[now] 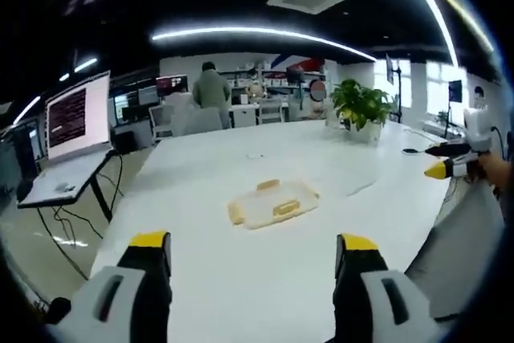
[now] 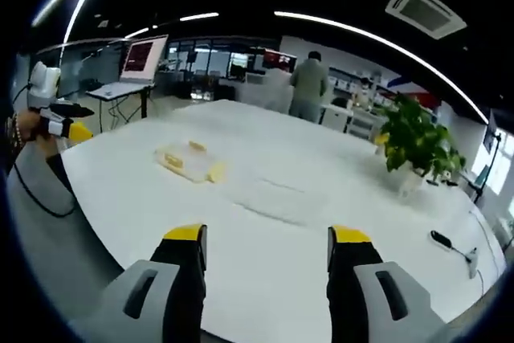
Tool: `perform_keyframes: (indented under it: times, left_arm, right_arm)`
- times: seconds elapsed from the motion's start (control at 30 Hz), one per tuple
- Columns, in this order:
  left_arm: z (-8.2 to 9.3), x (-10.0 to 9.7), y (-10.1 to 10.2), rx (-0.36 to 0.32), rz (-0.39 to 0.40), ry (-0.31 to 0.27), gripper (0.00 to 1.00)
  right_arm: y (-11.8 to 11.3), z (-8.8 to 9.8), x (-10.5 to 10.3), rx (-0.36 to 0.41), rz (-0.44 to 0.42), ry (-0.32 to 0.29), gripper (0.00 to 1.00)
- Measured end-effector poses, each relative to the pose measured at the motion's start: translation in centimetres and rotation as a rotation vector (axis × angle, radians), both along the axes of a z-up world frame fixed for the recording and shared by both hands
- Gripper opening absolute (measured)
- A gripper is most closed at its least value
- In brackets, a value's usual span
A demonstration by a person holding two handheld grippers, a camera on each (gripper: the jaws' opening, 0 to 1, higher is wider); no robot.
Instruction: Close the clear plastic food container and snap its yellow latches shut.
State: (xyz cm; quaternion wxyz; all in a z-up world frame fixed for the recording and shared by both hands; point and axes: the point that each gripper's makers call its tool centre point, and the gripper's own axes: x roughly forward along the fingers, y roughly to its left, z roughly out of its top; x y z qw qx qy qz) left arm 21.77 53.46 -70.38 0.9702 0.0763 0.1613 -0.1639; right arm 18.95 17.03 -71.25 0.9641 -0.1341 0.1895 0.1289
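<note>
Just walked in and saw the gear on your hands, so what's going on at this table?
A person holds a two-jaw gripper in each hand over a big white table. The left gripper and right gripper both have open jaws and hold nothing. The clear food container with yellow latches lies out on the table, well ahead of both, not yet touched. A potted plant stands farther off.

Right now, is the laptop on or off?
On. The laptop has its lid up and its screen is lit with lines of text.

We are in an open office or lab: a long white counter point(image 1: 241, 263), a laptop point(image 1: 76, 130) on a stand, monitors point(image 2: 277, 59), ceiling light strips point(image 1: 257, 34), a potted plant point(image 2: 418, 146).
</note>
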Motion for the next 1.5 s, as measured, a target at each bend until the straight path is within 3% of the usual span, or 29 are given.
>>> perform_keyframes:
  times: [0.2, 0.33, 0.53, 0.6, 0.63, 0.8, 0.9, 1.1, 1.5]
  left_arm:
    - [1.3, 2.0, 0.4, 0.097, -0.048, -0.039, 0.82]
    - [1.7, 3.0, 0.4, 0.114, -0.081, -0.032, 0.82]
    - [2.1, 4.9, 0.5, 0.204, -0.131, -0.042, 0.81]
    - [1.5, 5.3, 0.2, 0.284, -0.192, -0.012, 0.80]
    - [1.4, 5.6, 0.4, 0.308, -0.187, -0.003, 0.80]
    - [1.2, 7.2, 0.4, 0.429, -0.257, -0.013, 0.78]
    - [1.0, 8.1, -0.3, 0.458, -0.319, -0.016, 0.77]
    - [0.6, 10.5, -0.7, 0.613, -0.414, -0.010, 0.75]
    - [-0.9, 13.9, -1.2, 0.756, -0.553, 0.034, 0.73]
  right_arm:
    - [1.3, 0.7, 1.5, -0.074, 0.063, -0.021, 0.57]
    - [2.0, 1.0, 2.6, -0.055, 0.091, -0.018, 0.57]
    - [3.3, 1.7, 4.8, -0.048, 0.130, -0.038, 0.55]
    - [3.8, 1.8, 5.6, -0.068, 0.156, -0.046, 0.54]
    - [4.0, 1.8, 6.0, -0.075, 0.160, -0.048, 0.53]
    - [5.3, 1.7, 7.9, -0.121, 0.229, -0.048, 0.47]
    - [6.0, 1.3, 9.0, -0.163, 0.263, -0.030, 0.49]
    - [7.9, 1.1, 11.3, -0.193, 0.318, -0.026, 0.50]
    - [10.8, 0.1, 14.4, -0.311, 0.440, 0.002, 0.51]
